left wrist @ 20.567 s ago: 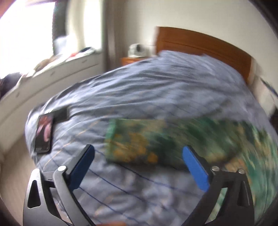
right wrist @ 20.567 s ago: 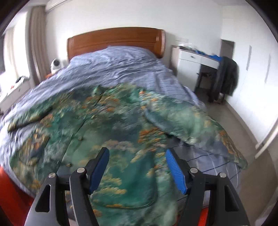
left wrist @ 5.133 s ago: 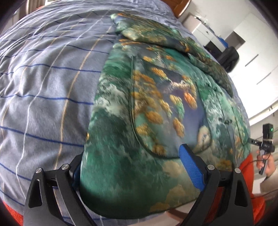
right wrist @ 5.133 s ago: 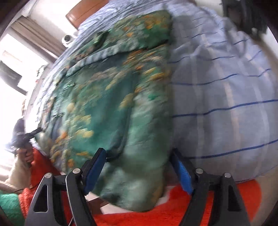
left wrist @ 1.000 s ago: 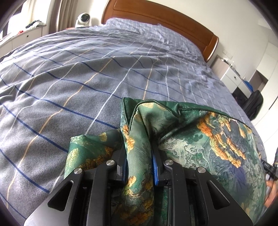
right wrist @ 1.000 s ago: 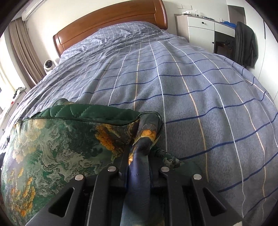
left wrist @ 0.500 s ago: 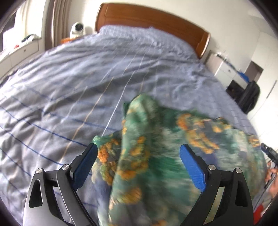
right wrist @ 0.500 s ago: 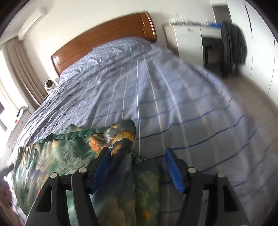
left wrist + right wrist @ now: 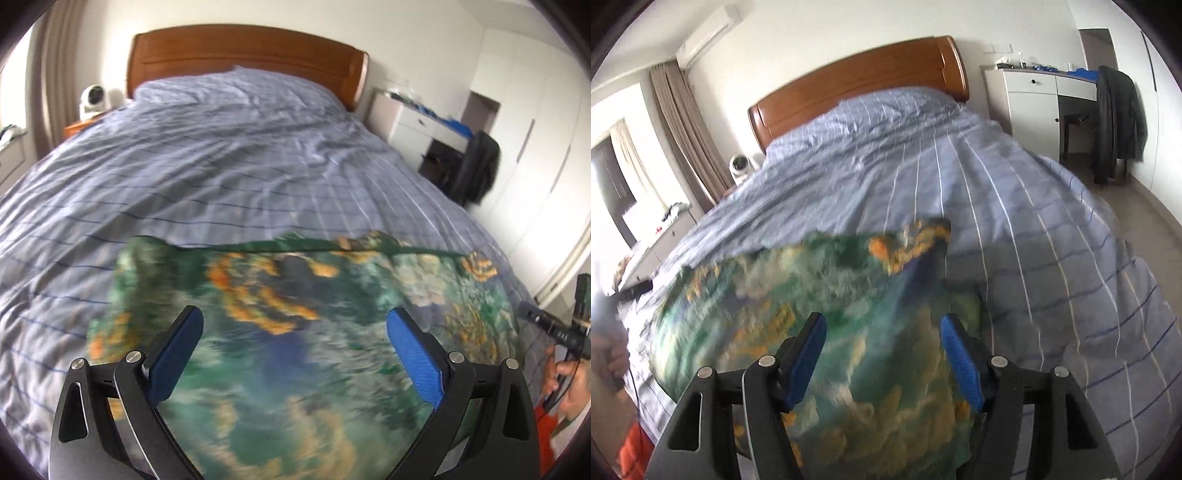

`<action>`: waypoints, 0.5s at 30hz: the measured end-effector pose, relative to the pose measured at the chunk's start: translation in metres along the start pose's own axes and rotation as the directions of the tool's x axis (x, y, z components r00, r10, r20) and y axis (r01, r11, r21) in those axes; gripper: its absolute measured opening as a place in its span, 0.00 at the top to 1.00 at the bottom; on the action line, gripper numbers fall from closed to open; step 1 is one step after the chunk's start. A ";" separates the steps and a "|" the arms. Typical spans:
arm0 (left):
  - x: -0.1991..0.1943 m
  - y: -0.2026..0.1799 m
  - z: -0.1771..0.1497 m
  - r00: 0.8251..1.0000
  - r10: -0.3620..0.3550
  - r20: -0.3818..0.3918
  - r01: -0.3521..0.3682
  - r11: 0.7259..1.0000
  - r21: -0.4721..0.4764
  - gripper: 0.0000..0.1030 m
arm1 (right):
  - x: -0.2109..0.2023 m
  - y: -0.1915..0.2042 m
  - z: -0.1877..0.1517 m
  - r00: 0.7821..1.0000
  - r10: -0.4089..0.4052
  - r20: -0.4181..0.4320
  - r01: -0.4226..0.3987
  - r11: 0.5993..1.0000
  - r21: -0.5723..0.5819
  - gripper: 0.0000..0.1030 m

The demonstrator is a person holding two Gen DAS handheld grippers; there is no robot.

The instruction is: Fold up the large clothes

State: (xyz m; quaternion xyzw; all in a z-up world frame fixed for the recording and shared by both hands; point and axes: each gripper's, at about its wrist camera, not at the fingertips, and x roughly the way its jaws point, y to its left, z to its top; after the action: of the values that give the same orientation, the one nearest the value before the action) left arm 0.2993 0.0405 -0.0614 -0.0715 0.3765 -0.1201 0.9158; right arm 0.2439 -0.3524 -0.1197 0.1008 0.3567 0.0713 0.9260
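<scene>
A green garment with an orange and blue landscape print (image 9: 332,373) lies folded on the blue checked bed cover (image 9: 221,166), near the bed's foot. My left gripper (image 9: 293,314) hangs above the garment's left part, its jaws opening wide, blue pads (image 9: 177,350) clear of the cloth. In the right wrist view the same garment (image 9: 768,295) lies under my right gripper (image 9: 882,320), which stands open above the fold's right end. Nothing is between either pair of fingers. The cloth is blurred by motion.
A wooden headboard (image 9: 240,55) closes the far end of the bed. A white desk (image 9: 1034,99) and a chair with a dark jacket (image 9: 1119,122) stand to the right. A hand (image 9: 569,376) holding a black handle shows at the right edge.
Both grippers were shut on bunched corners of the garment a second ago. They have let go, opened and risen back from the bed. The garment has dropped flat.
</scene>
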 end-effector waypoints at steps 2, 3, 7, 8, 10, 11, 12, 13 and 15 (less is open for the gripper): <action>0.016 -0.015 0.003 0.999 -0.020 -0.030 0.020 1.000 0.015 0.03 | 0.005 0.000 -0.009 1.000 -0.009 -0.019 0.009 1.000 -0.009 0.36; 0.027 -0.023 0.006 0.999 -0.023 -0.040 0.024 0.999 0.024 0.03 | 0.007 -0.001 -0.012 1.000 -0.011 -0.027 0.011 1.000 -0.006 0.36; 0.064 -0.045 0.012 0.995 -0.020 -0.096 0.024 0.999 0.045 0.03 | 0.018 -0.010 -0.022 0.998 -0.022 -0.059 0.024 0.999 0.030 0.36; 0.076 -0.048 0.011 0.993 -0.010 -0.118 0.016 0.999 0.051 0.03 | 0.020 -0.012 -0.024 0.998 -0.020 -0.065 0.022 0.999 0.040 0.36; 0.098 -0.053 0.006 0.987 0.023 -0.161 -0.010 0.997 0.078 0.03 | 0.023 -0.017 -0.028 0.997 -0.008 -0.075 0.014 0.998 0.068 0.36; 0.109 -0.055 0.001 0.983 0.046 -0.180 -0.028 0.994 0.102 0.03 | 0.023 -0.019 -0.029 0.997 -0.004 -0.073 0.009 0.997 0.076 0.36; 0.115 -0.055 -0.004 0.982 0.053 -0.182 -0.032 0.993 0.116 0.01 | 0.023 -0.019 -0.031 0.997 -0.001 -0.071 0.007 0.997 0.078 0.36; 0.117 -0.054 -0.007 0.983 0.052 -0.177 -0.031 0.992 0.119 0.01 | 0.023 -0.019 -0.032 0.998 0.000 -0.068 0.005 0.997 0.077 0.36; 0.117 -0.052 -0.011 0.985 0.045 -0.165 -0.027 0.994 0.109 0.00 | 0.023 -0.019 -0.033 0.998 0.002 -0.065 0.003 0.997 0.075 0.36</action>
State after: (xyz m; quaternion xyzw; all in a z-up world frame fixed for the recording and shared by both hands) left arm 0.3636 -0.0416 -0.1365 -0.0055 0.4462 -0.1288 0.8856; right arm 0.2400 -0.3617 -0.1632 0.1330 0.3891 0.0608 0.9095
